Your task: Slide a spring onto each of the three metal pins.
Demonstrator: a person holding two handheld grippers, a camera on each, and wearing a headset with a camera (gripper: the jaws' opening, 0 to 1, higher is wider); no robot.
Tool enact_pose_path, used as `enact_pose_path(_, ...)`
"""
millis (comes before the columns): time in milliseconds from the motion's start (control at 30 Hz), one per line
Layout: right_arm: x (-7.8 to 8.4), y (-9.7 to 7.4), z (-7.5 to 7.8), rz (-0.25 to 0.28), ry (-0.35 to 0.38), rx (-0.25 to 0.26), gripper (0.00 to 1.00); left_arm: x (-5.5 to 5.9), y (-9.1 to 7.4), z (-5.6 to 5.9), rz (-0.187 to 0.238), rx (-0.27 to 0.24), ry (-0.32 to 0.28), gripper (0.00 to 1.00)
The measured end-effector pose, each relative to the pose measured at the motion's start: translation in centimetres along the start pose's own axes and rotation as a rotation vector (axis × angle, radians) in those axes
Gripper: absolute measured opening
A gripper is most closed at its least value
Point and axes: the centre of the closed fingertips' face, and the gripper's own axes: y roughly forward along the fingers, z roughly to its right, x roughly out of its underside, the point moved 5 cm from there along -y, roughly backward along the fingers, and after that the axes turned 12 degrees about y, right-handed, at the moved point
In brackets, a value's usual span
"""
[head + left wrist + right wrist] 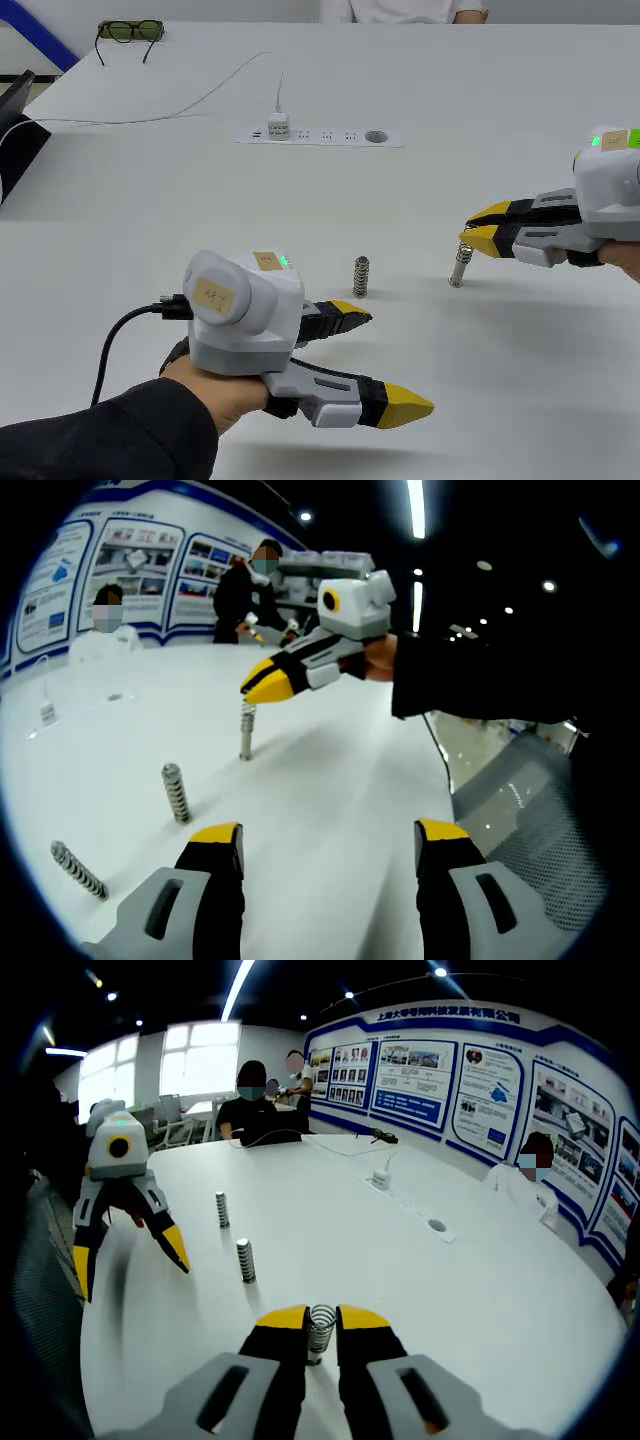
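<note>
My right gripper (478, 227) is shut on a small spring (320, 1327), holding it at the top of an upright metal pin (459, 270) whose lower shaft is bare. In the left gripper view the same pin (246, 738) stands under the right gripper (262, 687). A second pin wrapped in a spring (361, 276) stands to its left, also seen as the nearer pin (245, 1260). A third spring-covered pin (221, 1209) stands beyond it. My left gripper (385, 362) hovers open near the table's front, nothing between its jaws, with both sprung pins (177, 792) (78, 870) to its left.
A white power strip (320, 135) with a plugged charger and trailing cable lies at the far middle of the white table (300, 210). Green glasses (130, 30) rest at the far left. A dark object (15, 120) sits at the left edge. People sit across the table (250, 1100).
</note>
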Motion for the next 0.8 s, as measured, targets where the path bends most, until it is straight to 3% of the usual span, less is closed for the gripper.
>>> enact_pose_path(800,2.0,1.2,0.0,-0.041,0.041,-0.001,0.12,0.2,0.1,0.0,-0.009,0.004,-0.011,0.69)
